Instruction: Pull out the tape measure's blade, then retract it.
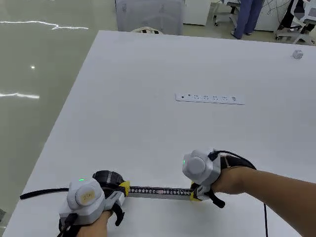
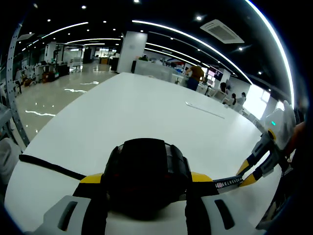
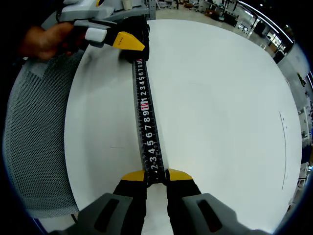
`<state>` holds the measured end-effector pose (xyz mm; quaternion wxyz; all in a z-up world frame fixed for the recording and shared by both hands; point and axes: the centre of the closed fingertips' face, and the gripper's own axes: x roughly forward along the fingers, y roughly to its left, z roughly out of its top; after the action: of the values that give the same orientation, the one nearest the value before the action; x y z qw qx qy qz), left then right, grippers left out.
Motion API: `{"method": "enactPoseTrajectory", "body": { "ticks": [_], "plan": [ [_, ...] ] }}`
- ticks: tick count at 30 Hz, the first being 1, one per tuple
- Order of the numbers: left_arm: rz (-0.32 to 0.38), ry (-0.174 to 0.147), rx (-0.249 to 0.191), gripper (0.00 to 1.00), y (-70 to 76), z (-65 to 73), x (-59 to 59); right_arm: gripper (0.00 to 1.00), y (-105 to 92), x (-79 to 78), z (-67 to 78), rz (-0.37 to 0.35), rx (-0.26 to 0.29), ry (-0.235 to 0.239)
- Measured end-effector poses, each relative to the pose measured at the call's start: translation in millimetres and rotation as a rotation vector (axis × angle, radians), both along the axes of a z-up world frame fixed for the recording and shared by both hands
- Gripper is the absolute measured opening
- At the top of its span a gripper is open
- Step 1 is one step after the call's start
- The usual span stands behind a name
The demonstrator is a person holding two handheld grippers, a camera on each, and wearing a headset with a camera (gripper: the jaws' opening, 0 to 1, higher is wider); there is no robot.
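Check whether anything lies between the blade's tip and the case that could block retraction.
Nothing visible does. The blade runs over the table from the right hand-held gripper to the case in the left hand-held gripper.

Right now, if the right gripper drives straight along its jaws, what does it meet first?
The right gripper, shut on the blade tip, points down the blade at the tape measure case in the left gripper; that case likely comes first.

Lit brightly by long white ceiling strip lamps (image 2: 161,29). Glares in streaks off the glossy greenish floor (image 1: 29,23). Casts only faint shadows on the white table (image 1: 148,74). Bends strongly at fisheye edges.
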<state>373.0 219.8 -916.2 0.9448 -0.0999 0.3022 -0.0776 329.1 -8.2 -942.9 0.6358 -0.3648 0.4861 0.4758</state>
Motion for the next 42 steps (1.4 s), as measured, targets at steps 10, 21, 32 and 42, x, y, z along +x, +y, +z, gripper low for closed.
{"method": "enactPoseTrajectory", "body": {
  "ticks": [10,21,32,42],
  "plan": [
    [-0.008,-0.002,0.008,0.61,-0.2,-0.2,-0.2,0.15,3.9,0.4,-0.8,-0.01,0.008,0.017],
    [-0.011,0.003,0.007,0.61,-0.2,-0.4,-0.7,0.15,9.0,1.4,-0.6,-0.005,0.011,0.017],
    [-0.013,0.004,0.006,0.61,0.0,-0.2,-0.5,0.15,12.1,2.5,-1.3,-0.001,0.013,0.017],
    [-0.014,0.002,0.002,0.61,0.0,-0.3,-0.1,0.15,18.6,3.5,-0.6,0.009,0.016,0.017]
  ]
}}
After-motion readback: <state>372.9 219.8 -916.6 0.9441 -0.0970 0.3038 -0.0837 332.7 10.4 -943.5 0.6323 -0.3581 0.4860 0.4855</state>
